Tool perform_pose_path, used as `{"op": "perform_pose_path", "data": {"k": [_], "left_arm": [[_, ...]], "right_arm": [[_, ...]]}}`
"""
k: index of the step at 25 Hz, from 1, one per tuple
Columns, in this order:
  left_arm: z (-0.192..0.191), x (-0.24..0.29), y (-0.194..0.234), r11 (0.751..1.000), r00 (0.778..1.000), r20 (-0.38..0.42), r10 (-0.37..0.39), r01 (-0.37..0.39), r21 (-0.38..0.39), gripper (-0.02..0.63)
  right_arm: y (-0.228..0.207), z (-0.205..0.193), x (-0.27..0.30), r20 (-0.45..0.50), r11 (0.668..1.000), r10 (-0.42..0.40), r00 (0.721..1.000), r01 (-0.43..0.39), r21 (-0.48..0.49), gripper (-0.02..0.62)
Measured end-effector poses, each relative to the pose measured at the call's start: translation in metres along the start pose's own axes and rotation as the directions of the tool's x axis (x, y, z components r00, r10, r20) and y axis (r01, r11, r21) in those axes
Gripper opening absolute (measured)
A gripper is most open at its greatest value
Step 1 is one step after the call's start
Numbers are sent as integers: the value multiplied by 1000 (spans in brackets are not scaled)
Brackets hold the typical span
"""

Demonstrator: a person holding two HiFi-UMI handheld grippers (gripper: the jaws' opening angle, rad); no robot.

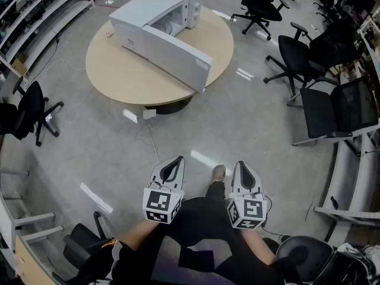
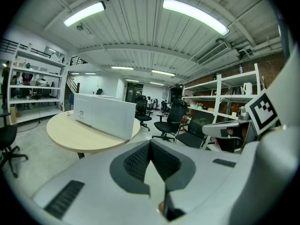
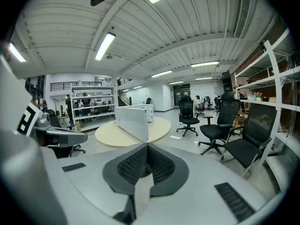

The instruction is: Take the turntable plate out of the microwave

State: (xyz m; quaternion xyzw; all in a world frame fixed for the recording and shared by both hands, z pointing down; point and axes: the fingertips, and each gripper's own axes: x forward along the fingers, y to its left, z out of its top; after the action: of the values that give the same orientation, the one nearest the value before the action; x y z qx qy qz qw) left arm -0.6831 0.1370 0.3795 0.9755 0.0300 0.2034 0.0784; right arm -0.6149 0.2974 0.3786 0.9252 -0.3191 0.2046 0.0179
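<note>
Lying in the open cavity of the microwave (image 1: 155, 5), the turntable plate (image 1: 170, 25) shows only as a pale curved sliver; its tilt cannot be made out. The microwave's long axis runs diagonally across the round worktop (image 1: 119, 70), with its door (image 1: 178, 49) swung out towards the near edge. From both gripper views that door hides the cavity. Left tongs (image 1: 176, 161) and right tongs (image 1: 242, 166) are pressed closed, empty, well apart from the worktop.

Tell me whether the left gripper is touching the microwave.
Apart. The head view shows a wide stretch of floor between the left gripper and the microwave on the table.
</note>
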Motion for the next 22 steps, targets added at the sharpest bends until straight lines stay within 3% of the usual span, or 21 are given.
{"op": "perform_pose_path", "data": {"k": [16,22], "left_arm": [[104,207,-93,995,997,40,66,-68,69,46],[119,268,-129,997,999,37,34,-37,75,46]], "right_arm": [[-205,77,121,43,996,89,995,-88,-23,17],[-273,90,143,52,997,76,996,-75,-22,17]]}}
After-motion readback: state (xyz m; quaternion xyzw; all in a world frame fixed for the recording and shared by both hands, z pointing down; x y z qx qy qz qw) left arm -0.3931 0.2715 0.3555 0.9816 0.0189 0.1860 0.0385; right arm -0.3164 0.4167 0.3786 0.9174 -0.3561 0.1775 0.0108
